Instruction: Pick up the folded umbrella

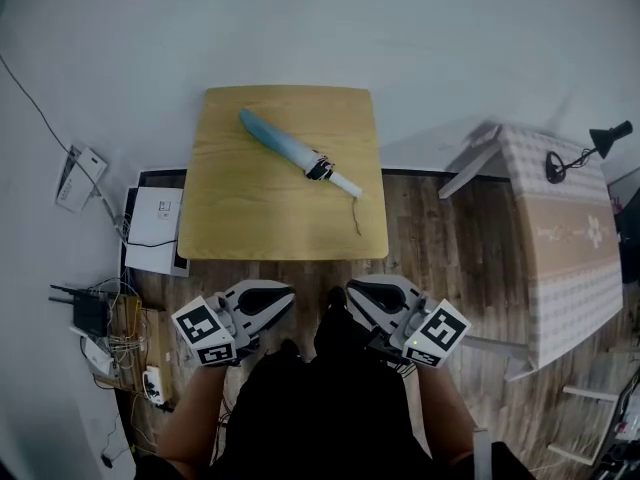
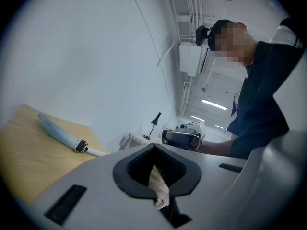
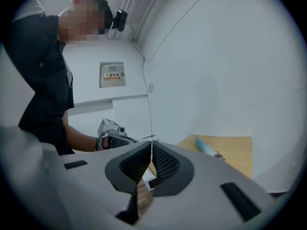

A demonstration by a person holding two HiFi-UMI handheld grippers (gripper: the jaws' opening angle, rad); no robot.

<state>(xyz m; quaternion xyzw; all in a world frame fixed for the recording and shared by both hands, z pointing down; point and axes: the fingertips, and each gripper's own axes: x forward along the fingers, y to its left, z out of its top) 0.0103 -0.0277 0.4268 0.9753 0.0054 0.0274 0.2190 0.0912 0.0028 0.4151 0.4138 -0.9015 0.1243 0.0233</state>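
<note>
Though askew, umbrella (image 1: 297, 154) inside table (image 1: 250, 230) edges.

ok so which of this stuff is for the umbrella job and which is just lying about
For the job: folded umbrella, wooden table under it, left gripper, right gripper, both shut and empty.

Just lying about: desk lamp, patterned table, white box on the floor, router with cables.

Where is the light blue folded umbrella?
In the head view, the light blue folded umbrella lies diagonally on the square wooden table, on its far half.
</note>
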